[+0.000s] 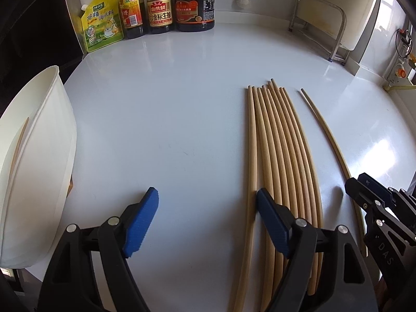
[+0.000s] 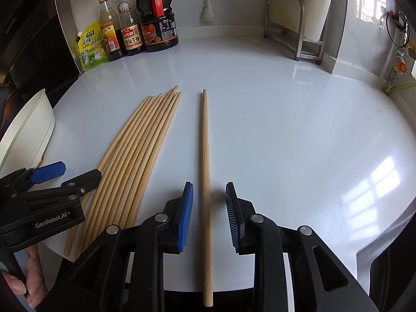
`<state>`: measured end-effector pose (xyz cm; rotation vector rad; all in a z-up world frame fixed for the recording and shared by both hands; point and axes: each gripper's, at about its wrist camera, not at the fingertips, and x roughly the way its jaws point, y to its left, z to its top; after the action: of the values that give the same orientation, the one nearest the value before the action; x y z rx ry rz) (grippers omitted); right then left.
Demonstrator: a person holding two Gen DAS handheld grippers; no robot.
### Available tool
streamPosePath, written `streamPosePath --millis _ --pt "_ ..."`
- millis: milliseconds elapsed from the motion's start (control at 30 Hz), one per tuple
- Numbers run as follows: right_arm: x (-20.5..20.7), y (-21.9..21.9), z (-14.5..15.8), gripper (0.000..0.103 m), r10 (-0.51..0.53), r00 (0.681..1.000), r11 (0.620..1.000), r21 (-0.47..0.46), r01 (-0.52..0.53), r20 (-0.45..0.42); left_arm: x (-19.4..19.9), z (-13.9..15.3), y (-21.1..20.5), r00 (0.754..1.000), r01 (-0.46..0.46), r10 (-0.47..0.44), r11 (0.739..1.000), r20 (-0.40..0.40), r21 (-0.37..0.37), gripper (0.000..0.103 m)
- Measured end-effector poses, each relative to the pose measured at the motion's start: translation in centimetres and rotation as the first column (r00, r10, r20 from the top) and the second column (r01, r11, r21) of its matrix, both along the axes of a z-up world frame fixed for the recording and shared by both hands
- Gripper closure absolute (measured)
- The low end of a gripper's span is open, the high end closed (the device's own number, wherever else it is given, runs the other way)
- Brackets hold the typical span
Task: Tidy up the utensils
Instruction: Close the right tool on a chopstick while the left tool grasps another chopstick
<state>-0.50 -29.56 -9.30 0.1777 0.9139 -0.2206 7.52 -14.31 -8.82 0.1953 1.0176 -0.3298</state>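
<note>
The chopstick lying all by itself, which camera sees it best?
The right wrist view: the lone chopstick runs straight up the middle, tip to end, between the right gripper's open pads. The left wrist view shows it thin and curved, partly hidden.

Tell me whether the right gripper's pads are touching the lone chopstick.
Apart. The right wrist view shows the lone chopstick lying between the right gripper's pads, with bare counter visible on both sides of it.
</note>
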Motion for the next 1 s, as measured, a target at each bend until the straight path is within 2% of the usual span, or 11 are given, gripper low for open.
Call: streamPosePath --millis 67,167,367,433,467,533,567,600,833,1000 --pt "0.4 0.0 0.0 0.078 -0.003 1.000 1.000 -0.009 0.003 -0.001 0.1 0.0 -0.1 1.000 0.000 0.000 1.000 0.004 0.001 0.028" --pt "1.0 0.2 -0.1 0.078 0.000 1.000 0.999 -0.033 0.000 -0.006 0.0 0.1 -0.3 1.000 0.007 -0.007 1.000 0.013 -0.002 0.035" --pt "1.9 1.0 -0.3 0.078 0.024 1.000 0.997 -0.074 -0.024 -0.005 -0.4 0.3 -0.7 0.999 0.035 -0.034 0.999 0.031 -0.009 0.054" --pt "2.2 1.3 -0.3 0.079 0.035 0.999 0.996 -0.076 -0.035 -0.004 -0.5 0.4 -1.0 0.999 0.046 -0.045 0.999 0.030 -0.012 0.067" --pt "2.3 1.4 -0.3 0.083 0.041 0.999 0.996 -0.074 -0.041 -0.004 -0.6 0.4 -1.1 0.998 0.052 -0.051 0.999 0.029 -0.011 0.071" --pt "2.4 1.6 -0.3 0.092 0.048 0.999 0.996 -0.071 -0.048 -0.003 -0.7 0.5 -1.3 0.998 0.063 -0.062 0.998 0.025 -0.011 0.086" --pt "2.5 1.5 -0.3 0.096 0.046 0.999 0.996 -0.070 -0.046 -0.001 -0.7 0.5 -1.4 0.997 0.067 -0.067 0.998 0.024 -0.009 0.089" --pt "2.5 1.5 -0.3 0.096 0.046 0.999 0.997 -0.066 -0.045 0.000 -0.8 0.5 -1.5 0.997 0.071 -0.070 0.997 0.022 -0.008 0.094" --pt "2.1 0.5 -0.1 0.097 0.017 1.000 1.000 0.023 -0.018 0.017 -0.7 0.5 -1.0 0.998 0.064 -0.064 0.998 -0.005 -0.030 0.096" --pt "1.6 0.7 0.4 0.097 0.011 0.999 0.999 0.040 -0.013 0.035 -0.7 0.6 -0.5 0.998 0.054 -0.055 0.998 -0.025 -0.044 0.096"
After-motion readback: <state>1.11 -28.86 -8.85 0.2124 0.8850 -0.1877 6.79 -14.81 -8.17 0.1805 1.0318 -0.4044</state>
